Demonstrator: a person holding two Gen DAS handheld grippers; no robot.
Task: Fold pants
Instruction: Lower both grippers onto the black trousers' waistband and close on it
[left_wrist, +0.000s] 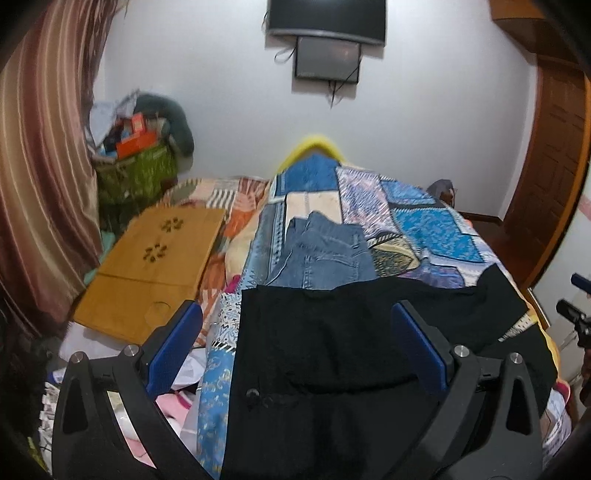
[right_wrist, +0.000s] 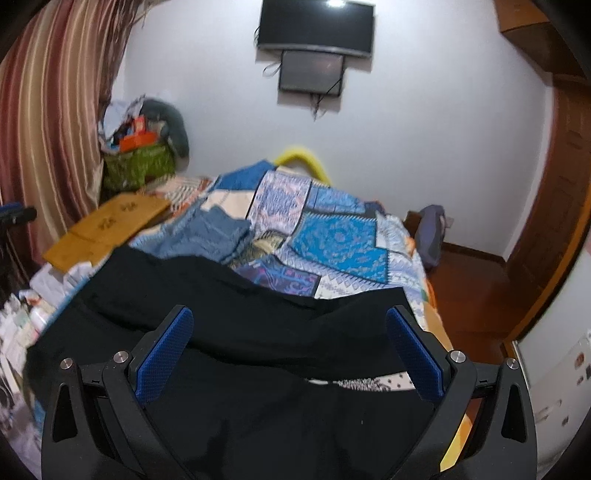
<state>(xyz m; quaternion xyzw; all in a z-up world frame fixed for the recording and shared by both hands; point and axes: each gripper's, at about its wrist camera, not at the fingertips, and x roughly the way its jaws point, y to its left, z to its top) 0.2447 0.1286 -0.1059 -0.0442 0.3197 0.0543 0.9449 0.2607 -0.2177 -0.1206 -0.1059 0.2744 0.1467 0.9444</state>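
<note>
Black pants (left_wrist: 325, 350) lie spread across the near part of a bed covered by a blue patchwork quilt (left_wrist: 417, 225). The pants also show in the right wrist view (right_wrist: 236, 317), stretched from left to right. My left gripper (left_wrist: 297, 314) is open above the pants, its blue pads wide apart, holding nothing. My right gripper (right_wrist: 290, 319) is open above the pants too, empty. Folded blue jeans (left_wrist: 325, 251) lie on the quilt just beyond the black pants; they also show in the right wrist view (right_wrist: 210, 236).
A wooden lap tray (left_wrist: 155, 258) lies on the bed's left side. A green basket of clutter (left_wrist: 136, 166) stands in the far left corner by a striped curtain (left_wrist: 44, 177). A TV (left_wrist: 327, 18) hangs on the wall. A wooden door (right_wrist: 557, 206) is at right.
</note>
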